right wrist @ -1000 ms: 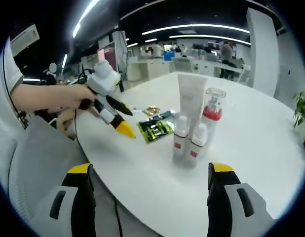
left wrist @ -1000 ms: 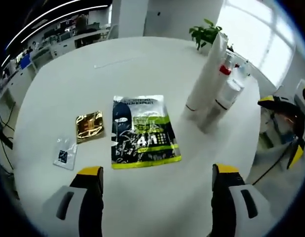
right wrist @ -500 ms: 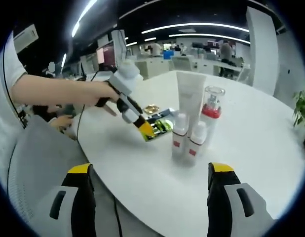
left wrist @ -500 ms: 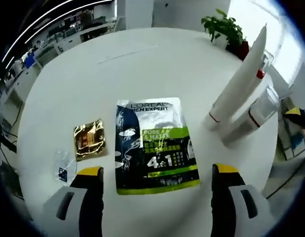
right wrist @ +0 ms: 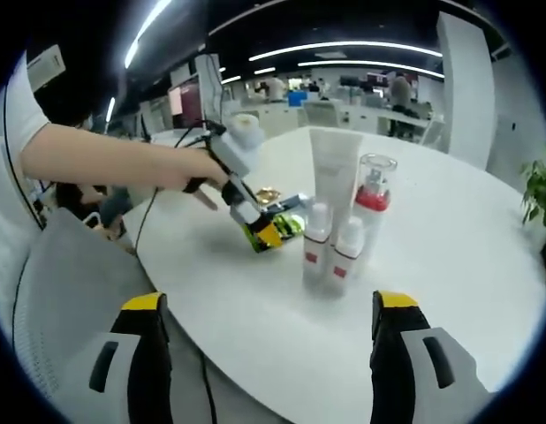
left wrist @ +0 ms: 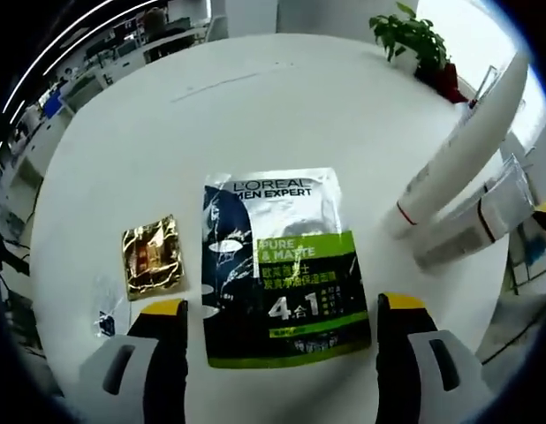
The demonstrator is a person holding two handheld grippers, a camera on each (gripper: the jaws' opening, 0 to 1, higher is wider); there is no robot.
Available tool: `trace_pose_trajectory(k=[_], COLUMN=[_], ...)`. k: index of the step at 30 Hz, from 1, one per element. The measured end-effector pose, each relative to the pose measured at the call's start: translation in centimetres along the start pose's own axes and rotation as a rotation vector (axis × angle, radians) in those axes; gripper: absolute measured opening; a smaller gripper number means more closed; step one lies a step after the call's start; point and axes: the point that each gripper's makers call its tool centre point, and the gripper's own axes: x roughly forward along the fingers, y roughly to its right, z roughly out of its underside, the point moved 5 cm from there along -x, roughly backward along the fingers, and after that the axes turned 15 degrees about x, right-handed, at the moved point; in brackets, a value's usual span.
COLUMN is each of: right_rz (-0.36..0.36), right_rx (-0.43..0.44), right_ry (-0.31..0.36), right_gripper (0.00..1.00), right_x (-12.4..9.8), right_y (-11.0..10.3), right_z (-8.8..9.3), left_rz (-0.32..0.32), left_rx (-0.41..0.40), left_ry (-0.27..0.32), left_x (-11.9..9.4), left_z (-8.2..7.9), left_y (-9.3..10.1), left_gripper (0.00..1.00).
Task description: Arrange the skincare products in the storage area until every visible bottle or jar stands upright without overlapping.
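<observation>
The round white surface [left wrist: 167, 106] carried everything. Near its edge stood the upright group: a tall white tube [right wrist: 333, 181] on its cap, a clear pump bottle with a red collar [right wrist: 375, 199], and two small white bottles [right wrist: 315, 243] in front, close together yet none leaning on another, so they probably needed no work. The black-and-green mask sachet [left wrist: 282, 265] lay flat between the left tongs [left wrist: 277, 309], whose jaws were spread wide just above its near corners, apparently poised to take it. Beside it lay a gold foil sachet [left wrist: 151, 257] and a small clear packet [left wrist: 105, 311], both flat. The right tongs [right wrist: 269, 309] hung off the surface edge, parted and empty, seemingly held back.
</observation>
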Motion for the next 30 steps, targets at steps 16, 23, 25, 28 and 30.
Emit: trace_pose_trajectory(k=[16, 23, 25, 28, 30], right_rz=[0.008, 0.011, 0.013, 0.012, 0.011], right_rx=[-0.001, -0.006, -0.007, -0.006, -0.008], right_ry=[-0.014, -0.019, -0.020, -0.021, -0.023], right_gripper=[0.93, 0.93, 0.93, 0.93, 0.93], right_x=[0.1, 0.1, 0.1, 0.1, 0.1], right_y=[0.1, 0.2, 0.2, 0.2, 0.1], right_z=[0.1, 0.2, 0.2, 0.2, 0.2], left_rz=[-0.027, -0.043, -0.037, -0.029, -0.033], left_rx=[0.035, 0.144, 0.087, 0.073, 0.073], left_ry=[0.017, 0.065, 0.106, 0.111, 0.109], left_x=[-0.5, -1.2, -0.9, -0.5, -0.7], left_z=[0.3, 0.5, 0.6, 0.3, 0.6], left_y=[-0.4, -0.2, -0.4, -0.9, -1.1], left_gripper=[0.71, 0.02, 0.00, 0.00, 0.00])
